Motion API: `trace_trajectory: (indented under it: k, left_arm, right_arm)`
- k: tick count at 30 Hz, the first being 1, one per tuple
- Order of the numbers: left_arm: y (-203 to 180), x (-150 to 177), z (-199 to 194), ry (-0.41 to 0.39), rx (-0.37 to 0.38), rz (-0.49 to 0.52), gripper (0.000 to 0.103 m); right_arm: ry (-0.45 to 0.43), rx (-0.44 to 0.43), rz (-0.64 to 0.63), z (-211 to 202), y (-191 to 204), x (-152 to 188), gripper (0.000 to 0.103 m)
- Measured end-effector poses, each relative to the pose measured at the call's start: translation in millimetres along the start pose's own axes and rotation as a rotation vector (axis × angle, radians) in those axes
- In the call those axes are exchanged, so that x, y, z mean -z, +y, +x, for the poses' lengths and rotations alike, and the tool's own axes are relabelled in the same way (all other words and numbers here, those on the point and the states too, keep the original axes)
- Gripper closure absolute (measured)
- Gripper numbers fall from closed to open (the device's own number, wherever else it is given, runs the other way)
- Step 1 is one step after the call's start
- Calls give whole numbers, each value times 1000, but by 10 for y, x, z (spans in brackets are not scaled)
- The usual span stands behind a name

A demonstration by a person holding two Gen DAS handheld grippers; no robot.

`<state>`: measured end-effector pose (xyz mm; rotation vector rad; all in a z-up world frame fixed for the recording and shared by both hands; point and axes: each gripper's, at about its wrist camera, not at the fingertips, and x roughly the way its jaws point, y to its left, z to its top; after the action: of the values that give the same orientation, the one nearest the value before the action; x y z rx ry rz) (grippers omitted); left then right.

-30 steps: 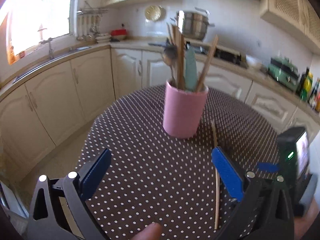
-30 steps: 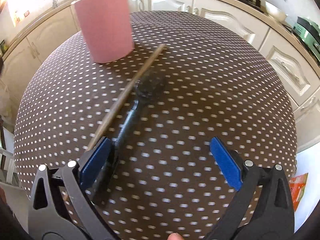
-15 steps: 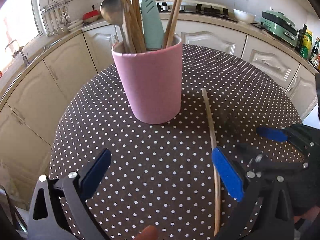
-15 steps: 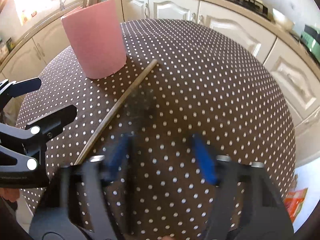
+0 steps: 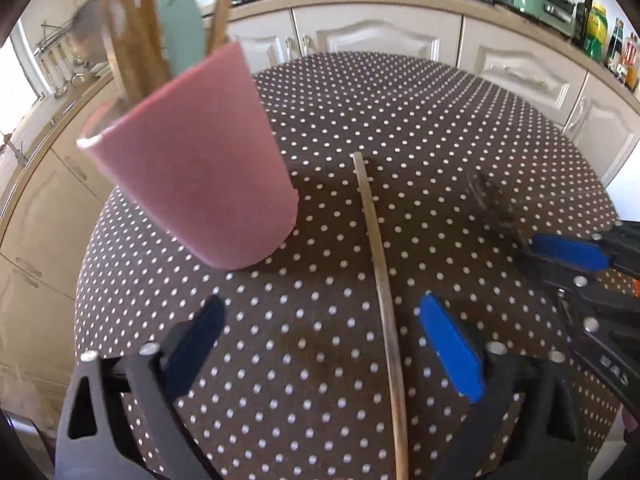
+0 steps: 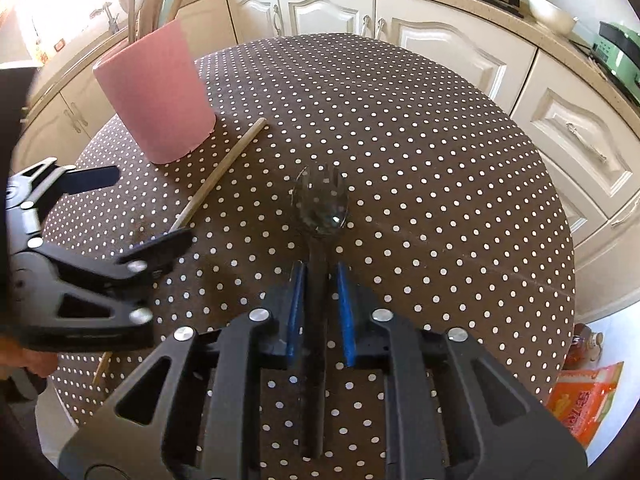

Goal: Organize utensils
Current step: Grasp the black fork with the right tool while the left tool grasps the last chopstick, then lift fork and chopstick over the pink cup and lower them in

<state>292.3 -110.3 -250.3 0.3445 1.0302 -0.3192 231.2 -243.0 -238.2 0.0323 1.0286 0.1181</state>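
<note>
Pink holder sits at 10 o'clock in my left wrist view, on the polka-dot tabletop, already stuffed with wooden handles and a teal spatula. Looks bottom-heavy enough, but tall sticks in it mean a careless bump could tip it.

Left tongs are spread wide and just starting to close, straddling the wooden stick, pads not on it. Stick lies flat, running from 12 down to 6 past the holder's base, near it but I judge not touching. I read it as light, stiff and thin; it lies flush on the cloth, so it may roll or slip out of the blue pads. I'd pinch it past mid-length toward the near end, pads square across it, then tilt it upright for the drop.

Right tongs are nearly pressed together and closing on the handle of the black slotted spoon (a spork-like head, tines at 12). Pads look on or all but on the handle; I can't confirm full contact. The head lies just off the pad tips. Plastic, I'd guess: light, smooth, a bit slippery. Grip is just behind the head, so most of the handle trails behind and may swing.

Spoon and stick well apart; holder at 10 in the right view too.
</note>
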Motion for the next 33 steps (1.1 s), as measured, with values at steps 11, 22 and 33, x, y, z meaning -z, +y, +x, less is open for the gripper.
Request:
trace_trajectory:
  k: [11,22,33]
  left_arm:
    - [-22,-99,-9,-3,142,-35,98]
    - [80,255,-487,-162,235,-105,98]
    - [284,356,-1349,-423,255,-138,98]
  right_arm:
    - [5,-9,-17,64,-25,-114,91]
    - [-149,-198,140,-303,-282,57,91]
    - [-360,-287,140,-820,-208,-27,91]
